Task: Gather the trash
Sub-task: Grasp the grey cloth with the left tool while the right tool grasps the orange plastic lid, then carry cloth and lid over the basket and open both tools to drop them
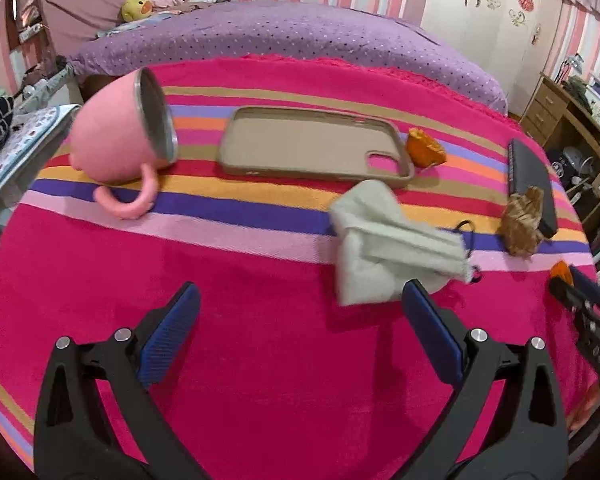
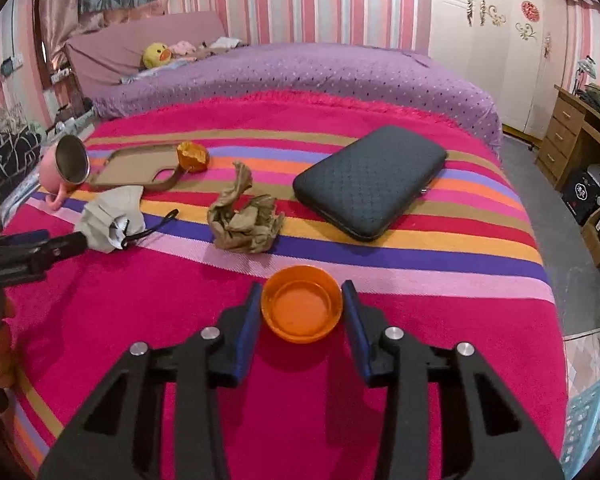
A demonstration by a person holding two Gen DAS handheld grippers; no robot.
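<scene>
My left gripper (image 1: 300,300) is open and empty above the pink blanket, just short of a crumpled grey-white face mask (image 1: 384,240), which also shows in the right wrist view (image 2: 112,216). My right gripper (image 2: 302,300) is shut on a small orange dish (image 2: 302,308), its rim between the blue pads. A crumpled brown paper (image 2: 246,220) lies ahead of it; it also shows in the left wrist view (image 1: 522,220). An orange peel (image 2: 192,156) sits by the phone case; it also shows in the left wrist view (image 1: 424,148).
A pink mug (image 1: 116,136) lies tipped at the left. A tan phone case (image 1: 312,144) lies beyond the mask. A black pouch (image 2: 372,180) lies at the right. A wooden desk (image 2: 576,128) stands past the bed's right edge. A turquoise basket (image 2: 596,408) is at lower right.
</scene>
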